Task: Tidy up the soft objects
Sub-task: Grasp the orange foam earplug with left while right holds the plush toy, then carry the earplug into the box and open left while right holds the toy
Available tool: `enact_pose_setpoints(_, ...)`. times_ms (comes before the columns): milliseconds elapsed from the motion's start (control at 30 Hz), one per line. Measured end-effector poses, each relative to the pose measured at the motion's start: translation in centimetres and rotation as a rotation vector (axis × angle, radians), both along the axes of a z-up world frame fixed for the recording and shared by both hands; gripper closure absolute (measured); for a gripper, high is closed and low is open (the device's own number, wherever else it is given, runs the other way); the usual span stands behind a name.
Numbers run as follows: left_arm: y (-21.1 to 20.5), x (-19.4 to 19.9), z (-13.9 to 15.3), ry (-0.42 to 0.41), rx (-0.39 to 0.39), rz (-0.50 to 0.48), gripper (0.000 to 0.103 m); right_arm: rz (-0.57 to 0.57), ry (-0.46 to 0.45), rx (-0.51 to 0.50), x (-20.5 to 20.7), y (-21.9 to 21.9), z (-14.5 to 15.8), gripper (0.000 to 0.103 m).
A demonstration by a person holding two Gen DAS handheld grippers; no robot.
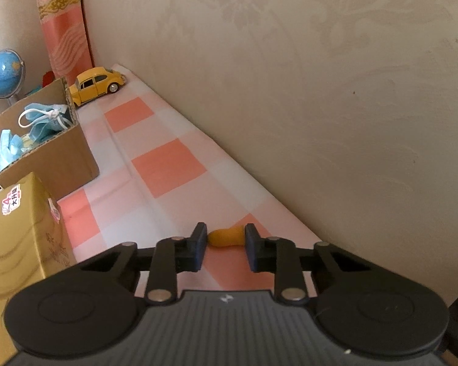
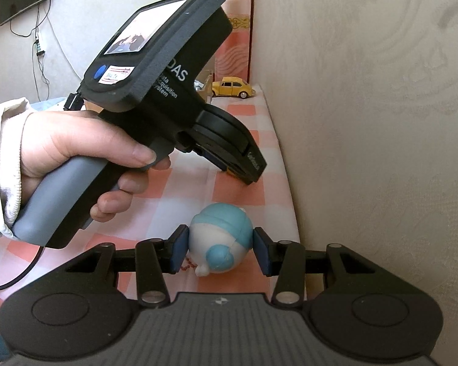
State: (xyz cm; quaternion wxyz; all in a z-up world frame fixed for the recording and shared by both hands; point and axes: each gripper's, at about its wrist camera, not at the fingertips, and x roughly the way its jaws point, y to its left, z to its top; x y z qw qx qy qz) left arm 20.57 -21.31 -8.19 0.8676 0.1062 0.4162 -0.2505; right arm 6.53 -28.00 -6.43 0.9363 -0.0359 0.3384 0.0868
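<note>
We are in the picking-up step. Our left gripper (image 1: 226, 245) has its jaws closed on a small yellow squishy toy (image 1: 227, 237), which lies on the checked surface (image 1: 168, 167) close to the wall. The pads press on both ends of it. Our right gripper (image 2: 220, 248) has its jaws closed on a round blue and white toy (image 2: 219, 238), which sits low near the surface; we cannot tell if it rests on it. In the right wrist view the left hand (image 2: 76, 152) and its tool are just beyond that toy.

To our left stands a cardboard box (image 1: 61, 152) with soft blue things inside it. We think that is where soft toys go.

Next, we think, we lift the yellow toy straight up, gently, since it is small and could slip out. Then we carry it over the box wall without bumping the gold box (image 1: 21, 228) beside it. The yellow toy car (image 1: 96, 85) is hard, so we leave it.
</note>
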Motion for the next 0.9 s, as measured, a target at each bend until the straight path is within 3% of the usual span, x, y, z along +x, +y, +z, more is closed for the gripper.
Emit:
enact_pose_setpoints(400,1.6,-1.4,2.3,-0.013,-0.035,-0.062,0.079,-0.004,-0.012,-0.012,-0.3,0.8,0.2,0.052)
enact_pose_setpoints(700,6.1,-3.7,6.4,-0.008,-0.065,-0.113,0.079,0.018,-0.034,-0.024,-1.6,1.4,1.3,0.053)
enact_pose_setpoints(900,9.7,-4.3,8.8,-0.029,-0.048,-0.094,0.079,0.041,-0.06,-0.033,-2.3,1.8,3.0,0.052)
